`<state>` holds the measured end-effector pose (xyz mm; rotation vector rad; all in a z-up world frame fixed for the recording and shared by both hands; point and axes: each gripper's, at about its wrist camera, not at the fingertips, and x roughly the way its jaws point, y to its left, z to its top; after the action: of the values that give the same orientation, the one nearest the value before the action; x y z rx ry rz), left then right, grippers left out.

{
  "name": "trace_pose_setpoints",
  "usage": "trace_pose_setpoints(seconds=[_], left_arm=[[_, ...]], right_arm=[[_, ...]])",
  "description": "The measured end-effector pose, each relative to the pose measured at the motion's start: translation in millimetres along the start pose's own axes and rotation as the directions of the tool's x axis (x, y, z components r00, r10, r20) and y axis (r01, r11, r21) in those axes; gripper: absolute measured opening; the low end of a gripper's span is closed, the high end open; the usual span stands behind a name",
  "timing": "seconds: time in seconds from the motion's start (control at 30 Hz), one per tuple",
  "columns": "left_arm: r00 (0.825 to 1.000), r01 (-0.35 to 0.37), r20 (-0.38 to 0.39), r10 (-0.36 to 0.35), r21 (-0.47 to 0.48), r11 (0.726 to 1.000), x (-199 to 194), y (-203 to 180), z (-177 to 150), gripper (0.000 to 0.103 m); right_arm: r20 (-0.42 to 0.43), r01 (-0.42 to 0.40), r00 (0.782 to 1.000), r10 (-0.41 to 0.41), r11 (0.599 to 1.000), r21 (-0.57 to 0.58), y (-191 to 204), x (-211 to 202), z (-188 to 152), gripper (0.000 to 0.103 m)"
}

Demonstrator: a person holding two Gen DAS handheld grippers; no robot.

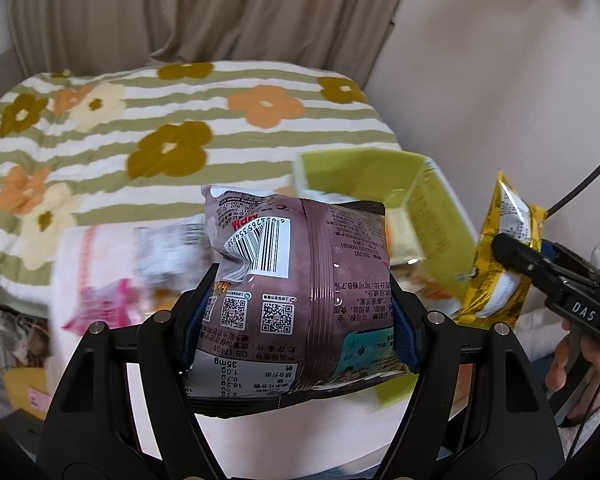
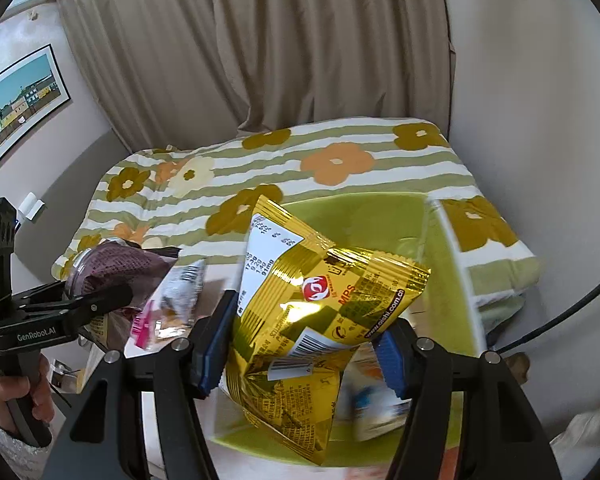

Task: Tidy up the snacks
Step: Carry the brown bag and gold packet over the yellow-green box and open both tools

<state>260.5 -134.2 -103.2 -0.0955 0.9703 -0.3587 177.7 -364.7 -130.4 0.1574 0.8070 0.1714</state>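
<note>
My left gripper (image 1: 300,320) is shut on a puffy brown snack bag (image 1: 296,292), held in the air with its barcode side facing the camera. It also shows at the left of the right wrist view (image 2: 116,268). My right gripper (image 2: 300,352) is shut on a gold snack bag (image 2: 316,320), held over a green box (image 2: 444,280). The gold bag (image 1: 500,256) also shows at the right of the left wrist view, beside the green box (image 1: 360,172). Other snacks lie blurred in the box (image 2: 376,404).
A white table (image 1: 100,264) carries several blurred snack packs (image 2: 180,292). Behind it is a bed with a green striped flower blanket (image 1: 160,128). Beige curtains (image 2: 260,40) hang at the back. A framed picture (image 2: 20,100) hangs on the left wall.
</note>
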Motion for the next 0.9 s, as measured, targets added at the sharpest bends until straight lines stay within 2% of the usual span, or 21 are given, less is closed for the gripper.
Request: trace_pose_setpoints(seconds=[0.17,0.33,0.43,0.5,0.53,0.63,0.7,0.8,0.9], left_arm=[[0.999,0.012,-0.03,-0.012,0.007,1.0,32,-44,12,0.071],[0.997,0.014,-0.077,-0.01,0.05,0.999,68,-74,25,0.071],[0.998,0.027,-0.067,-0.022,0.086,0.996,83,-87,30,0.078],[0.998,0.006,-0.066,0.002,0.116,0.993,88,-91,28,0.099],[0.998,-0.003,-0.067,0.012,0.131,0.991,91,-92,27,0.102],[0.994,-0.021,-0.108,0.036,0.142,0.99,102,-92,23,0.102],[0.992,-0.003,-0.122,0.02,0.141,0.99,103,-88,20,0.102],[0.993,0.013,-0.12,0.005,0.149,0.989,95,-82,14,0.102],[0.993,-0.007,-0.117,0.025,0.157,0.988,88,-76,8,0.102]], right_arm=[[-0.035,-0.016,0.999,0.017,0.999,0.033,-44,7,8,0.058],[-0.062,-0.02,0.998,0.025,0.997,0.073,-70,17,9,0.058],[-0.081,-0.011,0.997,0.02,0.994,0.106,-81,24,9,0.058],[-0.089,-0.011,0.996,0.022,0.992,0.123,-87,26,9,0.058],[-0.094,-0.008,0.995,0.02,0.992,0.124,-88,29,9,0.058],[-0.111,-0.003,0.994,0.017,0.992,0.127,-91,37,11,0.058],[-0.117,-0.008,0.993,0.023,0.991,0.133,-93,41,10,0.058],[-0.123,-0.011,0.992,0.027,0.991,0.13,-91,44,7,0.058],[-0.141,-0.017,0.989,0.033,0.994,0.112,-88,48,5,0.058]])
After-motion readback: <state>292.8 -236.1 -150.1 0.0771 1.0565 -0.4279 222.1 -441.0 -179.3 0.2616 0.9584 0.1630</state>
